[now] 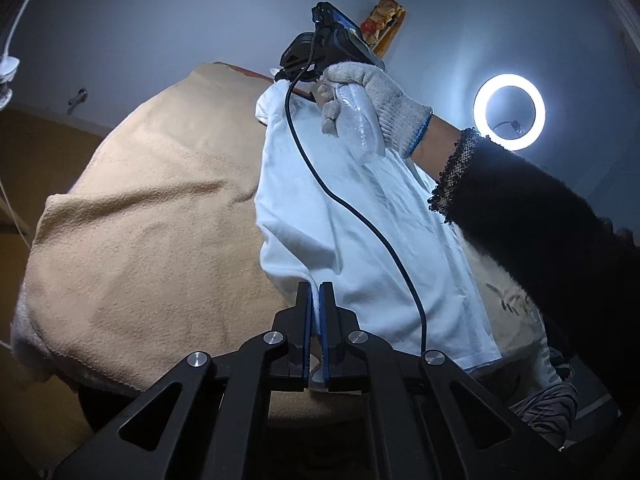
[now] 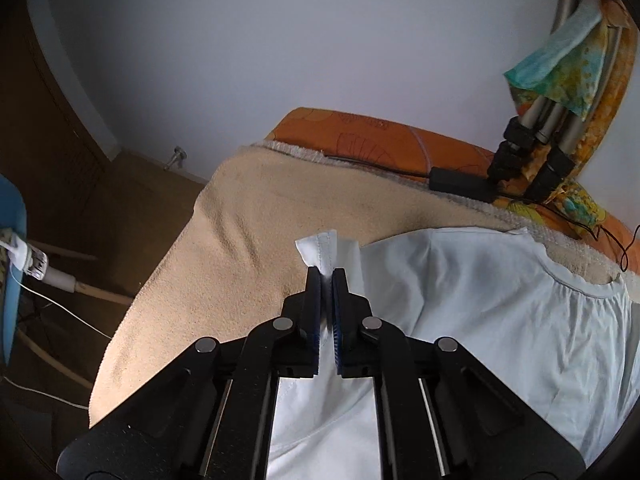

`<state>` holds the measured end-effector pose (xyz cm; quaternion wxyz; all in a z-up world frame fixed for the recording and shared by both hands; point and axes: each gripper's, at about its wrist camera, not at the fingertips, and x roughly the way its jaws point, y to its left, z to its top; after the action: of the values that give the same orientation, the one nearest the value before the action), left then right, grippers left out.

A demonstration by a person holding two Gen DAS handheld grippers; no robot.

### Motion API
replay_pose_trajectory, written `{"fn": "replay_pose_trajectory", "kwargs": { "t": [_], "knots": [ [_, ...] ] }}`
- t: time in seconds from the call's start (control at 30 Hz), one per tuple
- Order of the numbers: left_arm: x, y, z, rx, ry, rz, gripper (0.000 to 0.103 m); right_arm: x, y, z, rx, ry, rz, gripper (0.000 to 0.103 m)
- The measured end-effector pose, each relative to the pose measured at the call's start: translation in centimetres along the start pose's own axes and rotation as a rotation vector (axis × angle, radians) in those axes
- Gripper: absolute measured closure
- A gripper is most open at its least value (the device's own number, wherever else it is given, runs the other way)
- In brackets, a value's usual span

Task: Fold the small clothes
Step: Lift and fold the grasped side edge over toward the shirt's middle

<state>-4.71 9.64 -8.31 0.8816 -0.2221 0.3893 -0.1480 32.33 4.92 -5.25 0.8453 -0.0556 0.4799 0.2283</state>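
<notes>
A small white garment (image 1: 360,232) lies on a tan blanket (image 1: 152,208). My left gripper (image 1: 315,286) is shut on the garment's near edge, and the cloth runs between its blue pads. In the left wrist view, a gloved hand (image 1: 372,92) holds the right gripper's body (image 1: 320,48) at the garment's far end, with its fingertips hidden. In the right wrist view, my right gripper (image 2: 326,274) is shut on a hemmed corner of the white garment (image 2: 480,304), and the corner sticks up past the pads. The rest of the garment spreads to the right over the blanket (image 2: 240,232).
A black cable (image 1: 360,220) trails across the garment. A ring light (image 1: 509,111) glows at the right. A dark sleeve (image 1: 540,216) crosses the right side. Tripod legs (image 2: 532,160) and a black adapter (image 2: 456,182) sit on the orange bedding (image 2: 360,128) behind the blanket. A blue chair (image 2: 12,272) stands at the left.
</notes>
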Motion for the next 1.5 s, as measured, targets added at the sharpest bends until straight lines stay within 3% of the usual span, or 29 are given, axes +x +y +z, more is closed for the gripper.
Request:
{"fn": "replay_pose_trajectory", "kwargs": {
  "t": [0.2,0.43,0.67,0.93,1.0,1.03,1.07,1.13,1.3,1.5],
  "knots": [
    [0.6,-3.6,-0.3,0.107,0.010,-0.041,0.101,-4.6,-4.7,-0.8,0.055,-0.071,0.022,0.097],
    [3.0,-6.7,-1.1,0.175,0.080,-0.097,0.101,-6.8,-10.5,-2.7,0.145,-0.091,0.000,0.097],
    [5.2,-8.5,-1.7,0.209,0.145,-0.113,0.101,-5.8,-16.1,-4.6,0.235,-0.061,-0.055,0.097],
    [5.9,-8.7,-2.3,0.211,0.194,-0.137,0.101,-3.7,-16.7,-5.2,0.192,-0.009,-0.091,0.097],
    [5.7,-8.8,-2.4,0.219,0.204,-0.142,0.101,-3.7,-17.0,-5.2,0.203,0.000,-0.083,0.093],
    [5.5,-8.8,-2.5,0.225,0.207,-0.144,0.101,-3.9,-17.1,-5.3,0.204,0.003,-0.084,0.079],
    [5.3,-8.9,-2.7,0.232,0.210,-0.140,0.101,-4.2,-17.2,-5.4,0.204,0.000,-0.094,0.058],
    [4.7,-8.9,-2.9,0.241,0.206,-0.139,0.100,-5.7,-17.5,-5.7,0.202,-0.040,-0.113,0.047],
    [3.0,-9.0,-4.0,0.258,0.160,-0.118,0.100,-11.1,-19.0,-7.3,0.231,-0.095,-0.063,0.047],
    [4.3,-9.2,-4.2,0.260,0.149,0.005,0.100,-16.1,-18.1,-10.9,0.203,-0.108,0.001,0.047]
  ]
}}
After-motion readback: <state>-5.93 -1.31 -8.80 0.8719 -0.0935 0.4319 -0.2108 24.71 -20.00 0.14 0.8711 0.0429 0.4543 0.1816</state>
